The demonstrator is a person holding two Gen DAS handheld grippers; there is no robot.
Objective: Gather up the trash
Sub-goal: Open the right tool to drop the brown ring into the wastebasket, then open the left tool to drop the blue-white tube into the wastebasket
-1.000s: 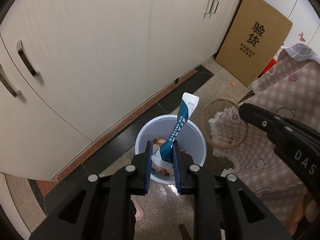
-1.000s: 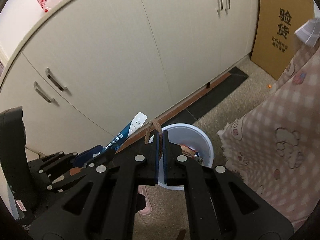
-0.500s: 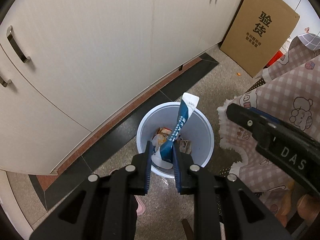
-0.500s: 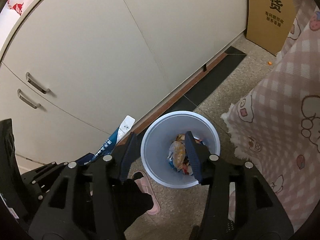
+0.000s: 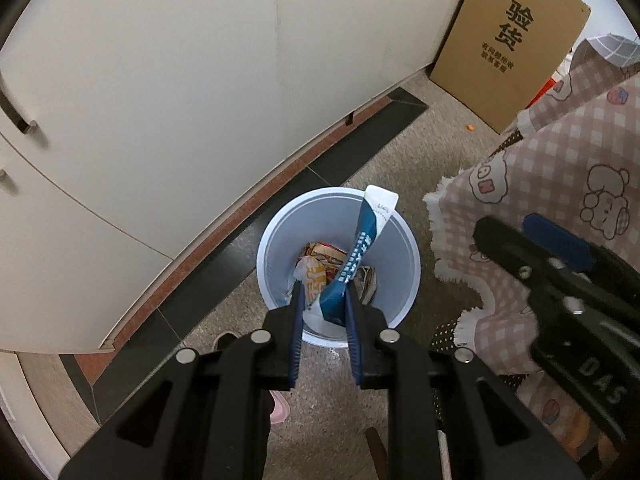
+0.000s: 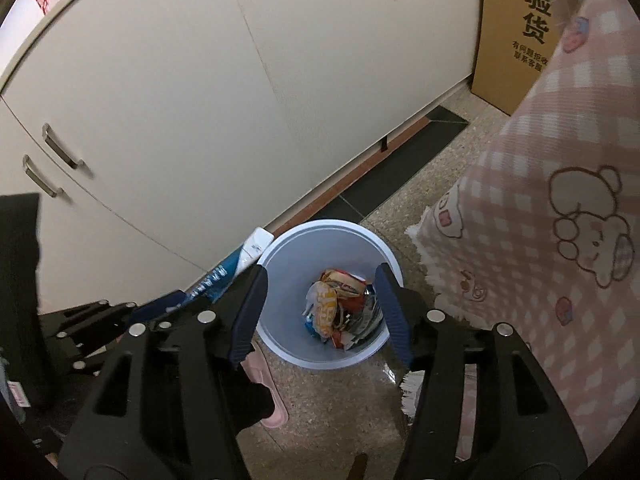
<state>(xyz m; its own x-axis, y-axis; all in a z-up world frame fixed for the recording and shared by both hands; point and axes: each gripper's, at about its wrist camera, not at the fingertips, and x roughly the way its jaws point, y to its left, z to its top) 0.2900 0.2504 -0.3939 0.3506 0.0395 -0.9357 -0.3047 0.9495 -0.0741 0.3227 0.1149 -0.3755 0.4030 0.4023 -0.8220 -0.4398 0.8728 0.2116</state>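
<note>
Left tool (image 5: pixel 322 300) clenched on a blue-and-white wrapper (image 5: pixel 360 252) above the white trash bin (image 5: pixel 408 300) (crumpled packets inside), right tool (image 6: pixel 320 292) spread wide, nothing held, over that bin on the floor.

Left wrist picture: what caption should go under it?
Left gripper holds a blue wrapper above the white trash bin.

Cream cabinets (image 5: pixel 168 92), cardboard box (image 5: pixel 508 44), pink checked cloth (image 6: pixel 560 208).
</note>
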